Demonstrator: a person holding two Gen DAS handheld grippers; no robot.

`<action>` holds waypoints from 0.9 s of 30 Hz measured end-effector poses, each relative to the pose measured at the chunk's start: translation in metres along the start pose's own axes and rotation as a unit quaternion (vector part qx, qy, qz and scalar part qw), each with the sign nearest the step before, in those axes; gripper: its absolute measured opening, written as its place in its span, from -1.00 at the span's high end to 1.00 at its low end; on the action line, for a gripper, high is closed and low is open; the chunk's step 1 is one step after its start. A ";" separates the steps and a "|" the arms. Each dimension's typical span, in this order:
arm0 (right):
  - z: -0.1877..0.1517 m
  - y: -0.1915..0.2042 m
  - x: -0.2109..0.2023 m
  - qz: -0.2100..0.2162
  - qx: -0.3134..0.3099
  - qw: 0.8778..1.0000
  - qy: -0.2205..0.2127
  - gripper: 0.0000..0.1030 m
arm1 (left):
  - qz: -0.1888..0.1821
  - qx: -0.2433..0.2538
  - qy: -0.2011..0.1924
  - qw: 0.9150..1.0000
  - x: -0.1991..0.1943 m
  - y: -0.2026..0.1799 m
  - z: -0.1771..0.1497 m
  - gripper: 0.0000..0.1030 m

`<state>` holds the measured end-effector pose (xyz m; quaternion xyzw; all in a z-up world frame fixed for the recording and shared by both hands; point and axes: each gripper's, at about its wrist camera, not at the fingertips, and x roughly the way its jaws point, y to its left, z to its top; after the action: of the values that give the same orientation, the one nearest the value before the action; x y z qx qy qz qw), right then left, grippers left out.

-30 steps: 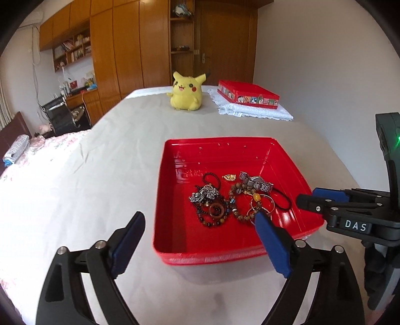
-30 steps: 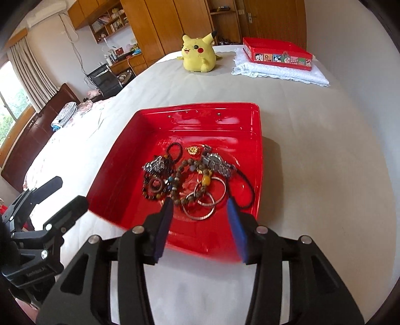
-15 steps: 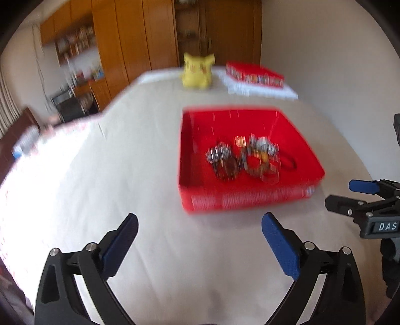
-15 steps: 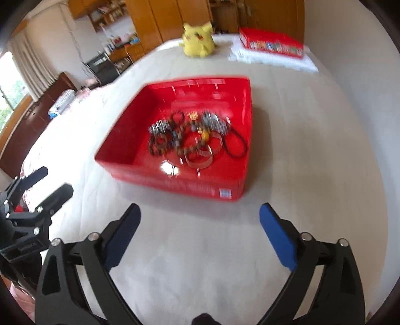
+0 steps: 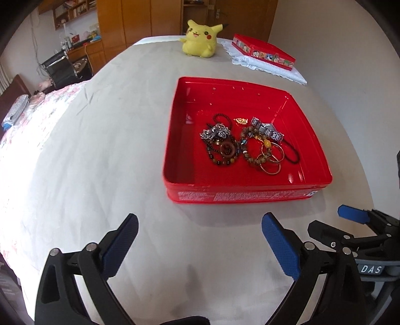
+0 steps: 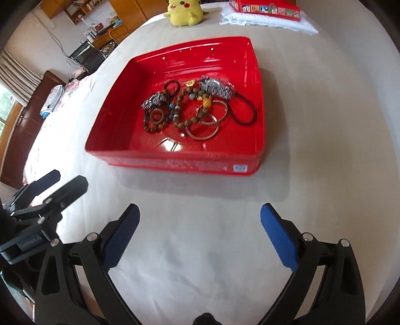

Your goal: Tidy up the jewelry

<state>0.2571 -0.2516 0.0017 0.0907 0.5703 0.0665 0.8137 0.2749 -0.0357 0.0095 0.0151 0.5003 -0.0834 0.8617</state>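
Note:
A red tray sits on the beige bed cover. In it lies a heap of jewelry: bead bracelets, metal bangles, a silver watch and a black cord loop. My left gripper is open and empty, short of the tray's near wall. My right gripper is open and empty too, also short of the tray; it shows at the lower right in the left wrist view.
A yellow plush toy sits at the far end of the bed. A second red box rests on a folded white cloth at the far right. Cabinets and a chair stand beyond the bed on the left.
Both grippers have pulled back from the tray toward the near side of the bed. The right gripper's jaws have spread from nearly closed to wide open.

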 end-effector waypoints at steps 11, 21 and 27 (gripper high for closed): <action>0.015 -0.002 0.018 -0.004 0.013 1.000 0.012 -0.87 | 0.004 -0.016 -0.006 1.000 0.016 0.017 0.015 -0.92; 0.015 0.000 0.018 0.002 0.006 1.000 0.007 -0.87 | 0.006 -0.007 -0.011 1.000 0.017 0.015 0.016 -0.92; 0.019 -0.005 0.012 -0.007 0.007 1.000 -0.009 -0.87 | 0.008 -0.004 -0.011 1.000 0.019 0.015 0.016 -0.92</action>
<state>0.2789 -0.2550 -0.0040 0.0930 0.5639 0.0561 0.8187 0.3004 -0.0256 0.0000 0.0152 0.4907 -0.0748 0.8680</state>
